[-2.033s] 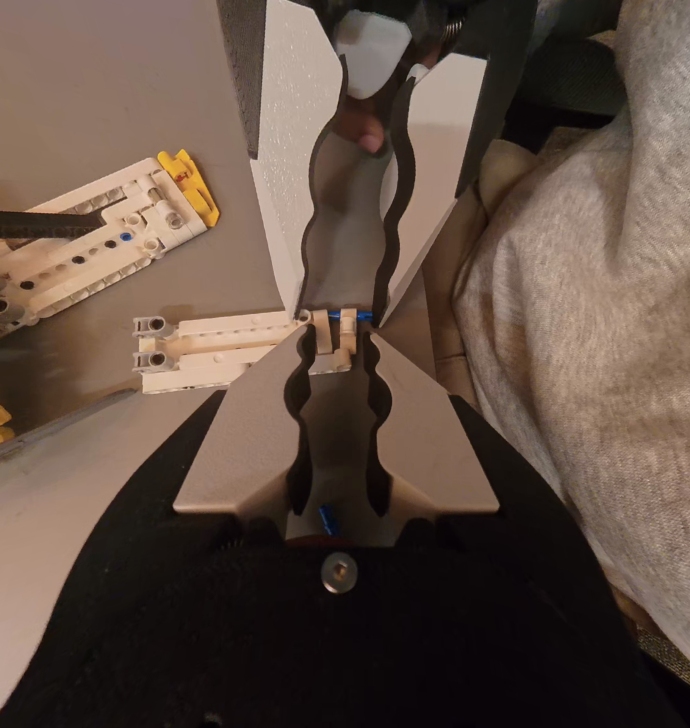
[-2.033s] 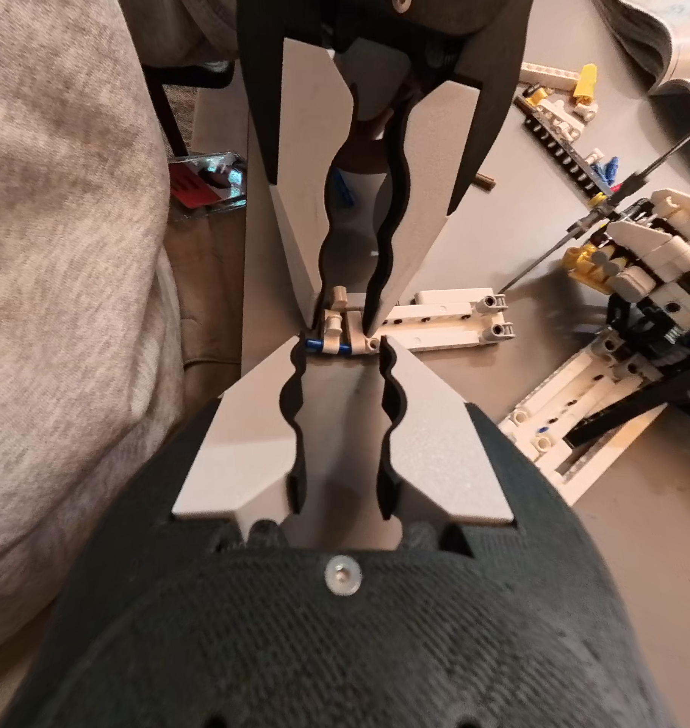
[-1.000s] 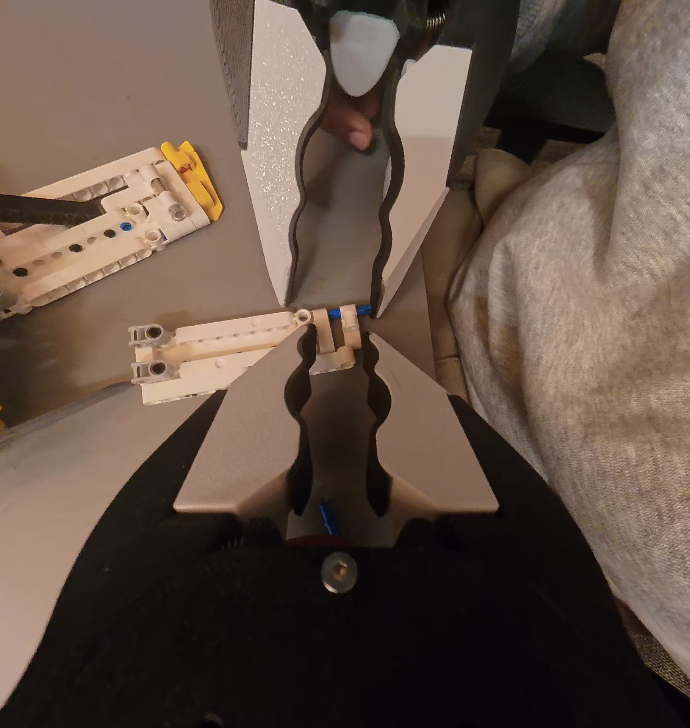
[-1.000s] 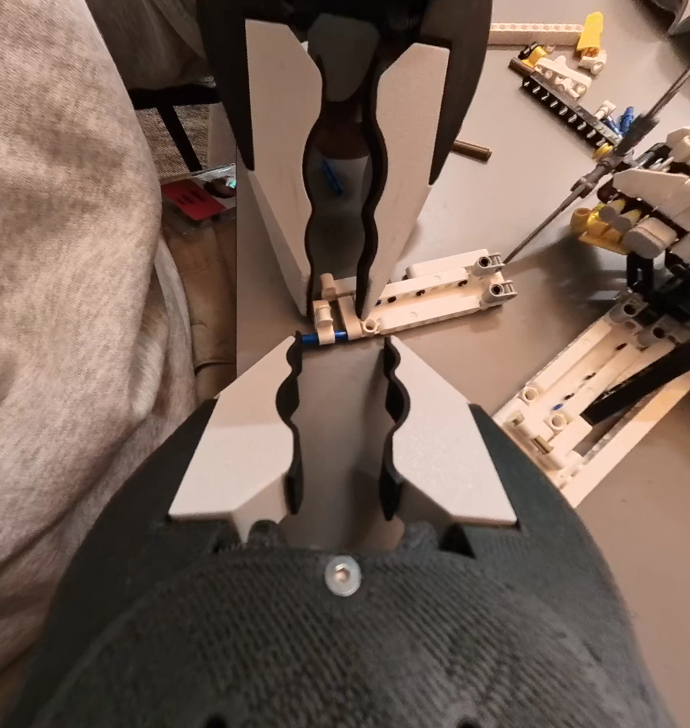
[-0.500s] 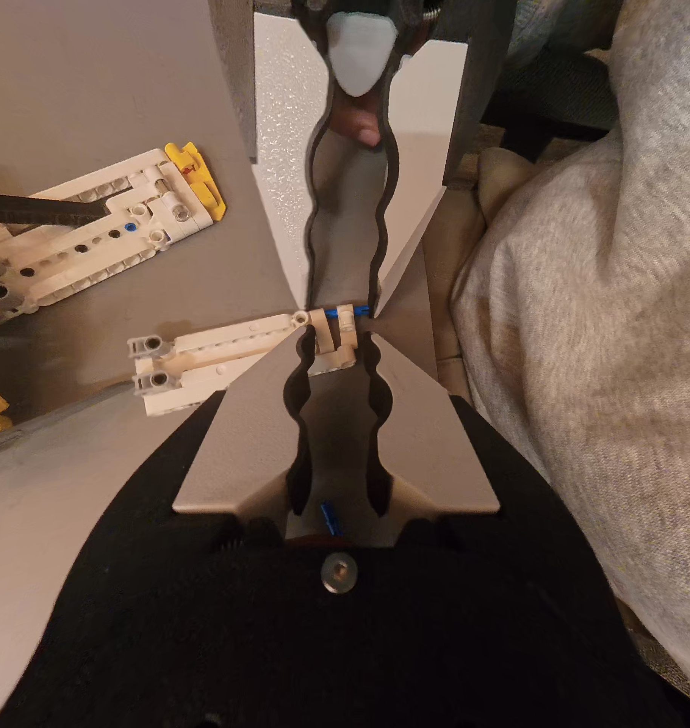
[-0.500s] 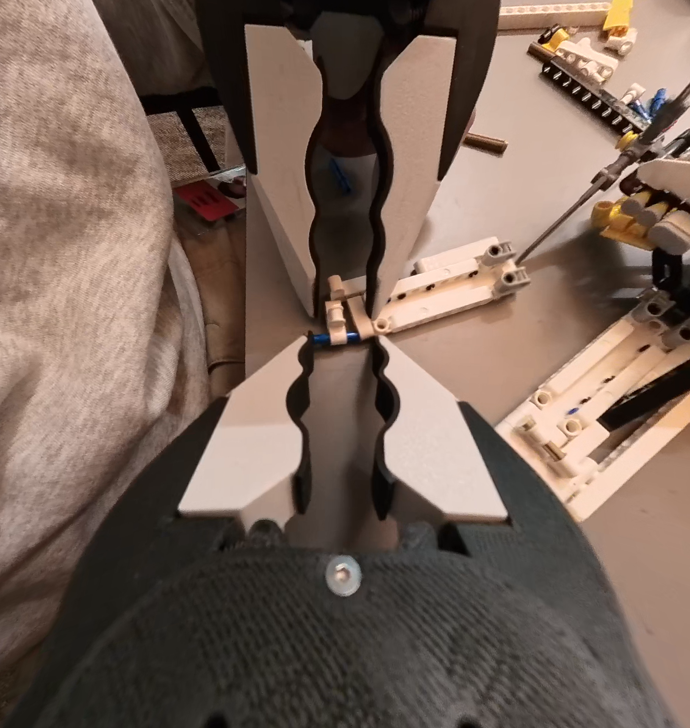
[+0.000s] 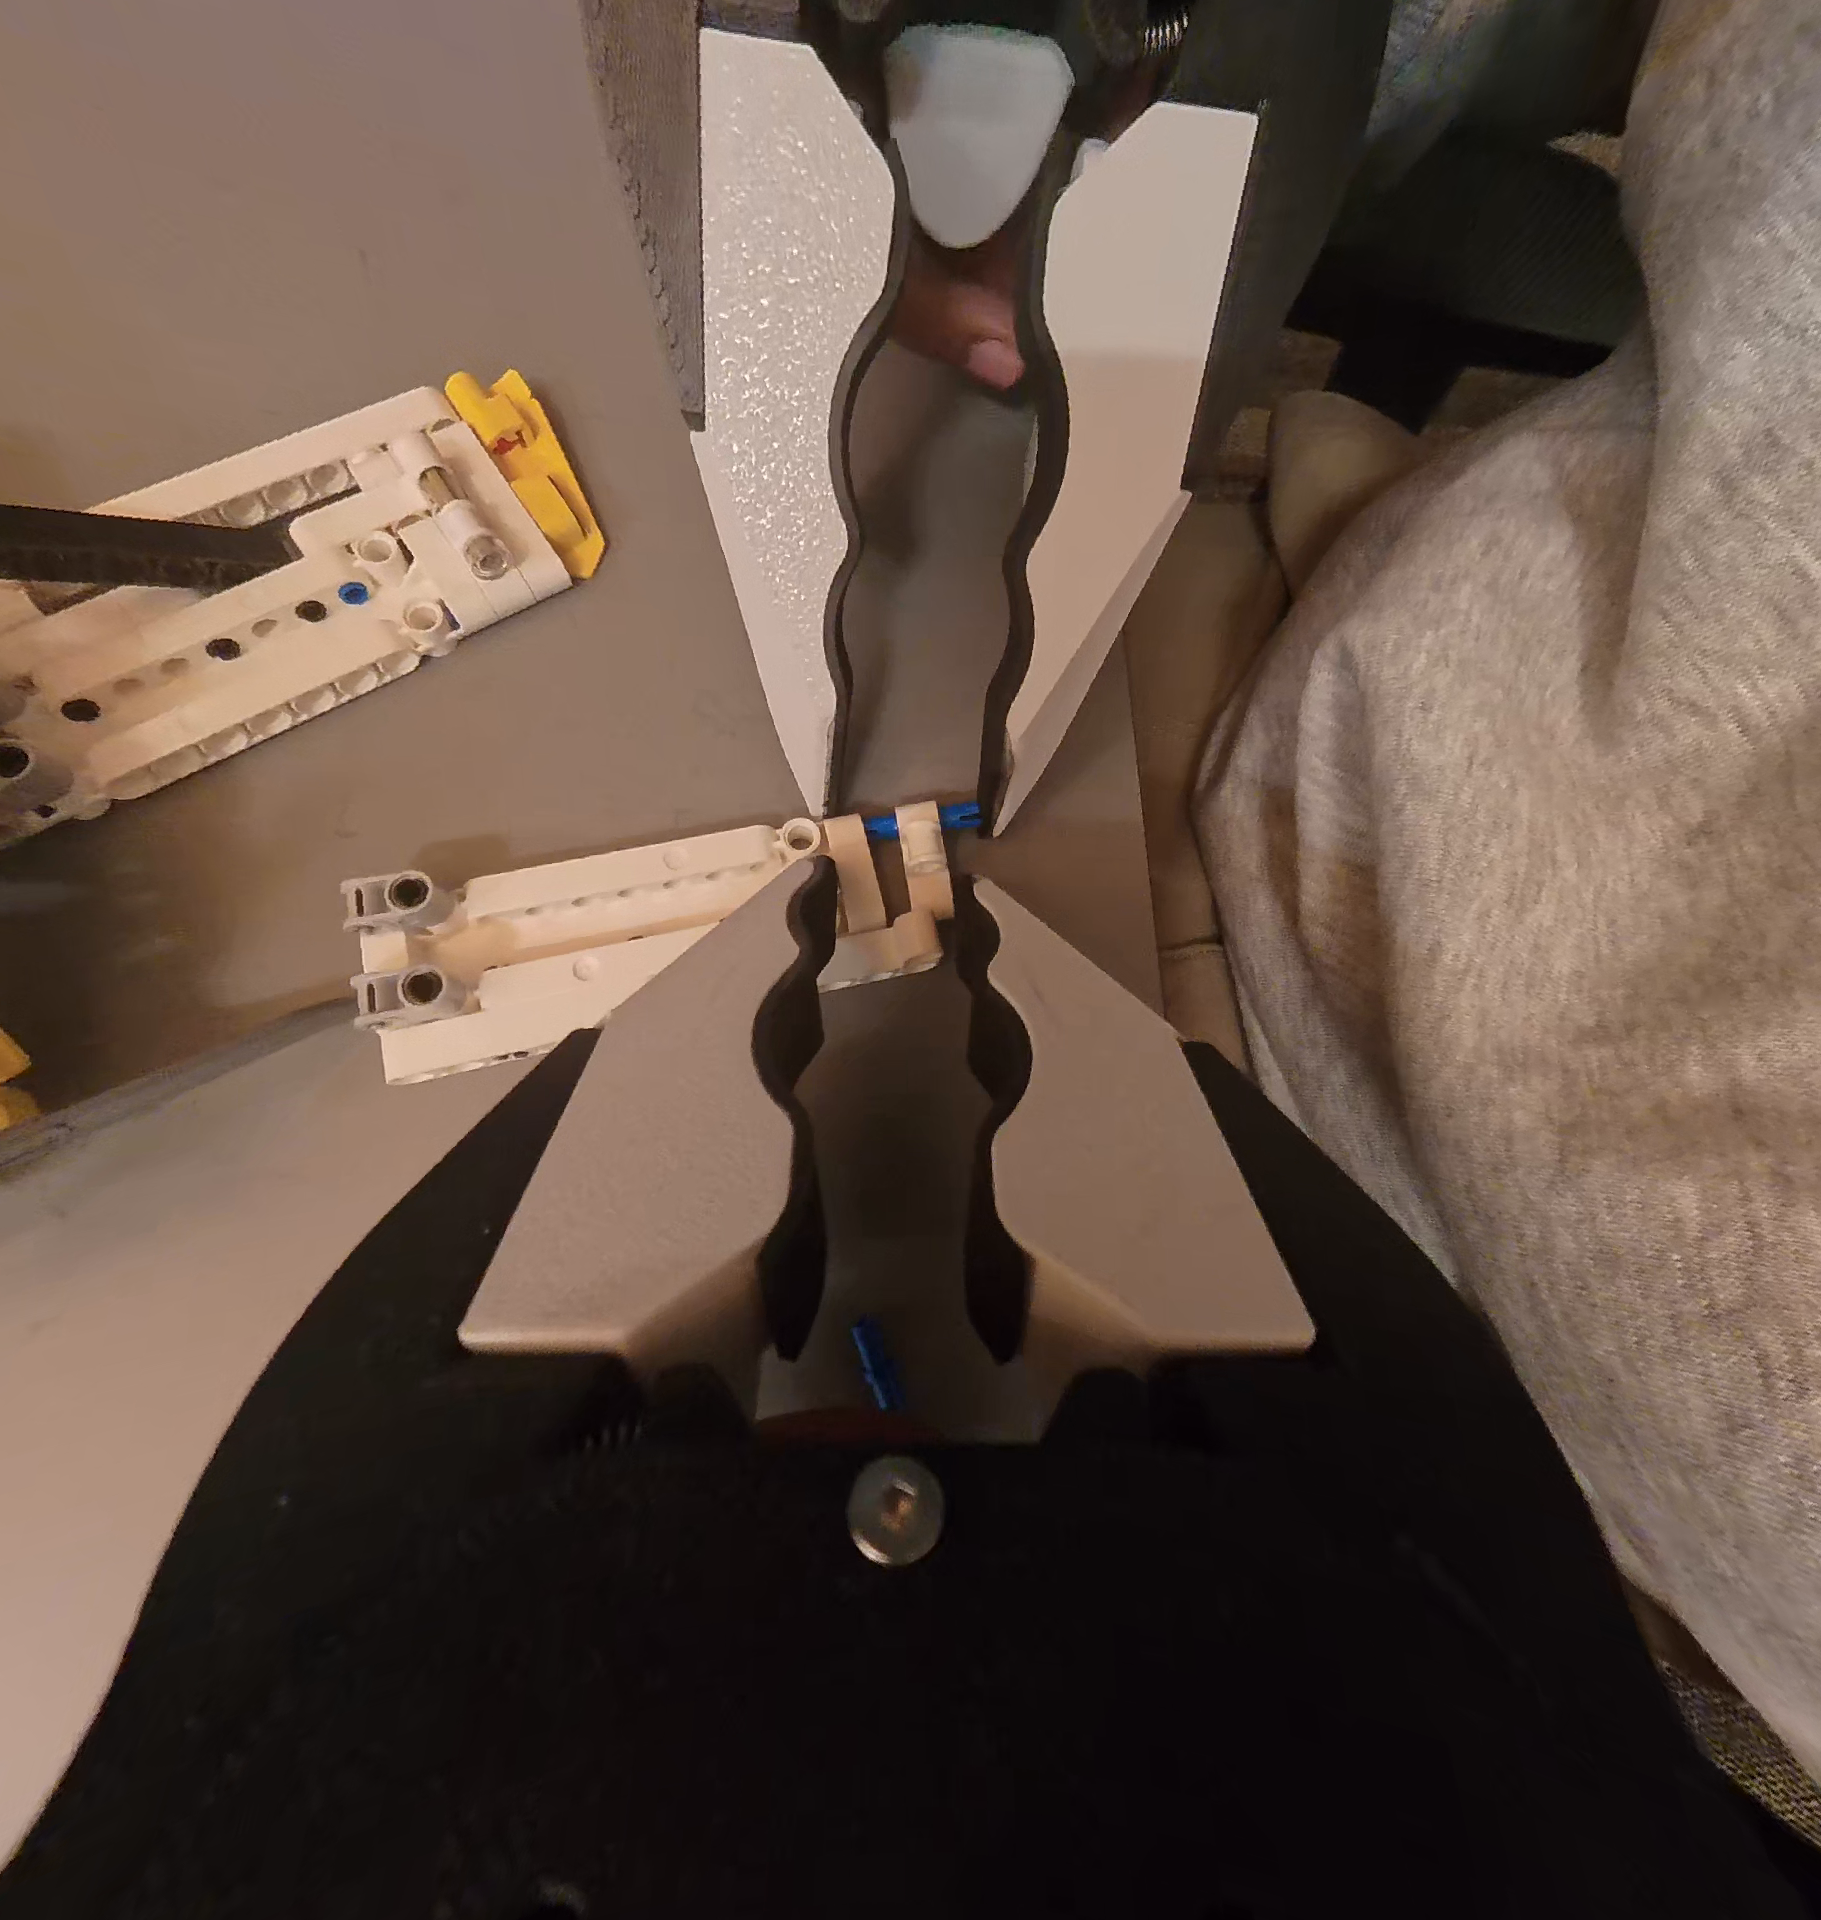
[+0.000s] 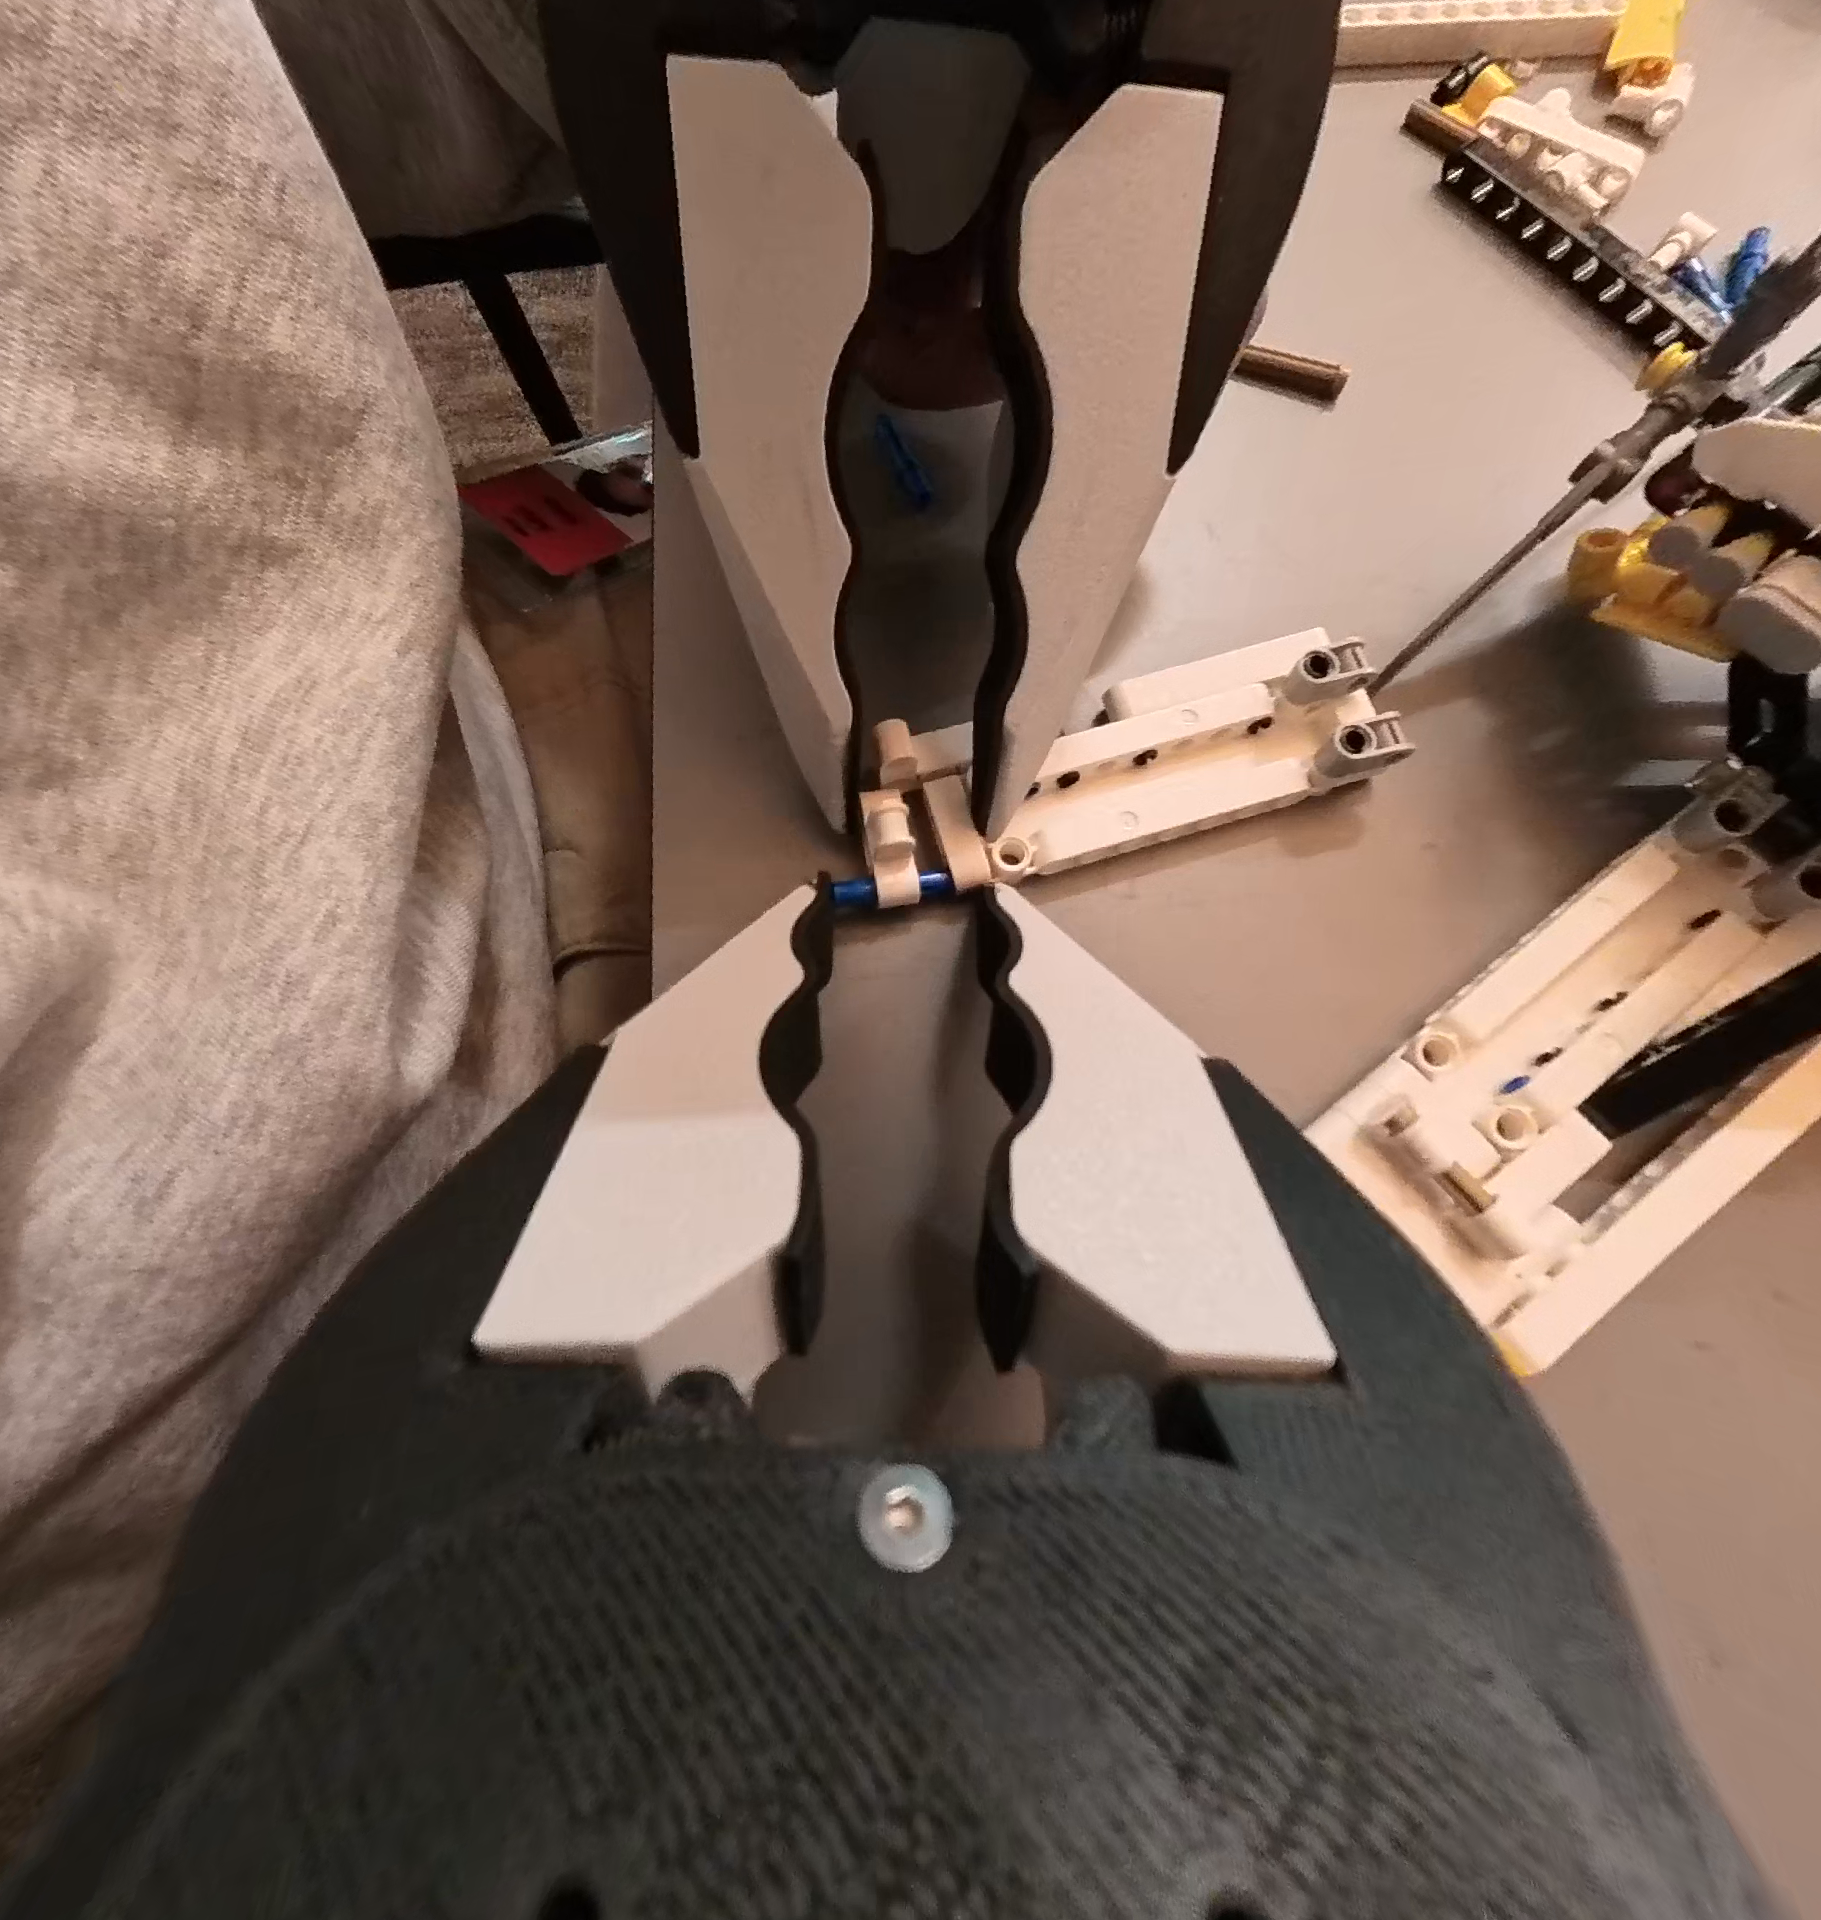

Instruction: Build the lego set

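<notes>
Two tools are meeting nose to nose over one small white beam assembly (image 7: 615, 925) lying on the worktop (image 7: 262, 208) near its edge. My left tool (image 7: 890, 883) is straddling the tan connector end of that assembly, jaws set around it with the pads (image 7: 808, 935) right at its sides; looks like a light clamp but I cannot tell if it is truly pinching. My right tool (image 8: 901, 899) is sitting at the blue axle pin (image 8: 852, 889) that sticks out of the connector, jaws spaced about the pin's length and tips at its ends; whether it is squeezing, I cannot tell either. Judging by that, I am working on seating the blue pin into the connector while the other tool is steadying the part. Next move likely needs a straight push along the pin's axis with the assembly held flat, otherwise the beam could skid across the worktop. The left wrist view is showing a loose blue pin (image 7: 873, 1361) lying between my own fingers near the palm, plus a bigger white frame (image 7: 262, 623) with a yellow piece (image 7: 527, 468) off to the side. The right wrist view is giving what that one hides: a larger white, black and yellow model (image 8: 1716, 582) farther out, a black studded strip (image 8: 1571, 239), a brown axle (image 8: 1290, 371), and a red packet (image 8: 563, 520) below the worktop edge.
</notes>
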A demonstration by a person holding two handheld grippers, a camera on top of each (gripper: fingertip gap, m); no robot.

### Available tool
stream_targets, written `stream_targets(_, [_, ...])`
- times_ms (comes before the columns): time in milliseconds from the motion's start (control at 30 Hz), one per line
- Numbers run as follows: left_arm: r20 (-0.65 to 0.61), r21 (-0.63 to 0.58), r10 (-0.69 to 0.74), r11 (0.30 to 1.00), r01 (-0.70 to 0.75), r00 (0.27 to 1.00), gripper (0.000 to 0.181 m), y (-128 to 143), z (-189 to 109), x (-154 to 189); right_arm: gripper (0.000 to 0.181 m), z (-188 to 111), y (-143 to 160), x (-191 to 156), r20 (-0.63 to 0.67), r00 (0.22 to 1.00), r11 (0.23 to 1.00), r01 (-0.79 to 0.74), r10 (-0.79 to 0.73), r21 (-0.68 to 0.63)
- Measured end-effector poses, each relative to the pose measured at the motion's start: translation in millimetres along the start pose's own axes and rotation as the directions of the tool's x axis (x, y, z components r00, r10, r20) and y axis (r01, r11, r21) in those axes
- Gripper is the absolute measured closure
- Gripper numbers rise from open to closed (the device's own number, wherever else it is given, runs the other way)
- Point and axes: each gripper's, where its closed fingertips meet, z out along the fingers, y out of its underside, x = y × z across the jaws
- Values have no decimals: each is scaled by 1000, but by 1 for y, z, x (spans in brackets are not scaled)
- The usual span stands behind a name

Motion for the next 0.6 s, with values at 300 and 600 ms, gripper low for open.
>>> stream_targets(300, [-1,1,-3,1000,3,1000,159,0,0,0,157,-3,0,-4,18,1000,1000,3,-2,-16])
stream_targets(600, [3,3,-12,1000,12,1000,158,0,0,-2,167,-4,-1,-10,55,997,998,-59,59,4])
